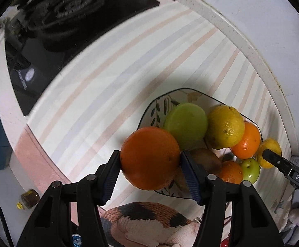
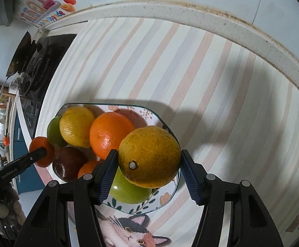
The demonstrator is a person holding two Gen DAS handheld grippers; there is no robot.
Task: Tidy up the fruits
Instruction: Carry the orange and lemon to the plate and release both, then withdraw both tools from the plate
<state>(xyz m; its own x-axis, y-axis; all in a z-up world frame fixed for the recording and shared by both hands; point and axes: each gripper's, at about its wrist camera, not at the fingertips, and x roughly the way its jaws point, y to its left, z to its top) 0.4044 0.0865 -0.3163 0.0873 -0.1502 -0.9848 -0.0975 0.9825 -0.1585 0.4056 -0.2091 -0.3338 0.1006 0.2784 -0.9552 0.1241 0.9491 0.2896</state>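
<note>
Your left tool [image 1: 149,162] is pinching a big orange [image 1: 150,158] right at the near-left edge of the plate [image 1: 161,100], and your right tool [image 2: 148,162] is clamped on a yellowish citrus [image 2: 149,156] over the plate's right side. The plate sits on the striped desk [image 1: 100,86], already piled with a lemon [image 1: 225,126], a green apple [image 1: 185,124], a smaller orange [image 1: 246,142] and more.
</note>
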